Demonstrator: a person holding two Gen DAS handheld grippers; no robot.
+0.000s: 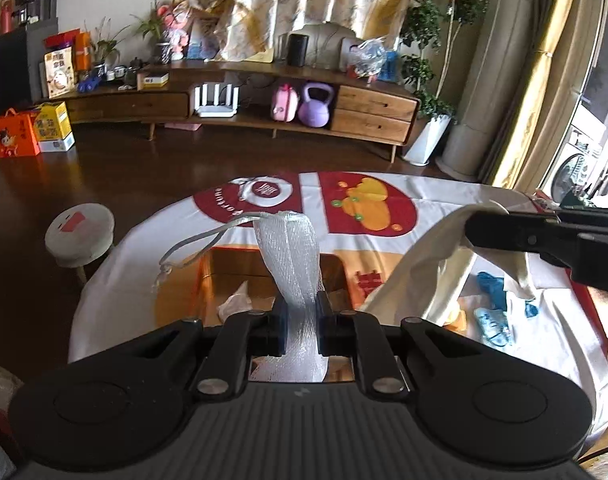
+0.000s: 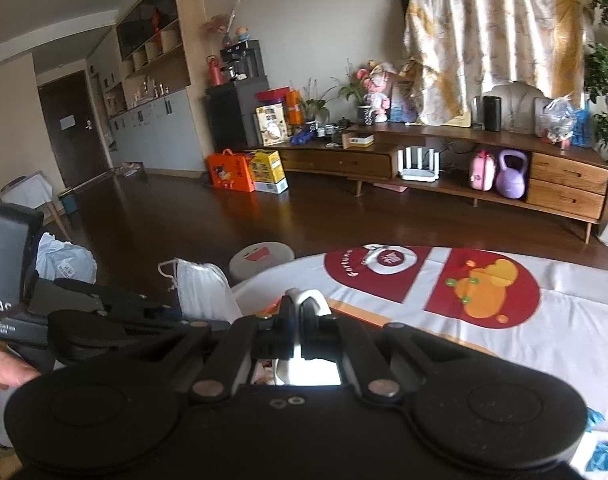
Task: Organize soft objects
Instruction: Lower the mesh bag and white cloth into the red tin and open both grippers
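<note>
Mesh pouch (image 1: 294,264), white with a drawstring cord (image 1: 192,244), stood clamped between the left gripper (image 1: 300,322) jaws above an open orange box (image 1: 224,272) holding crumpled white stuff. At 3 o'clock the right gripper (image 1: 487,224) pinched a cream cloth bag (image 1: 419,276) hanging over the printed tablecloth (image 1: 383,208). Only its own camera showed its jaws narrow on white fabric (image 2: 309,300), pouch at 9 o'clock.

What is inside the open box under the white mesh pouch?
Inside the box, a crumpled white item lies on its floor. The mesh pouch, pinched in the left tool, and the tool's body hide the box's near part.
</note>
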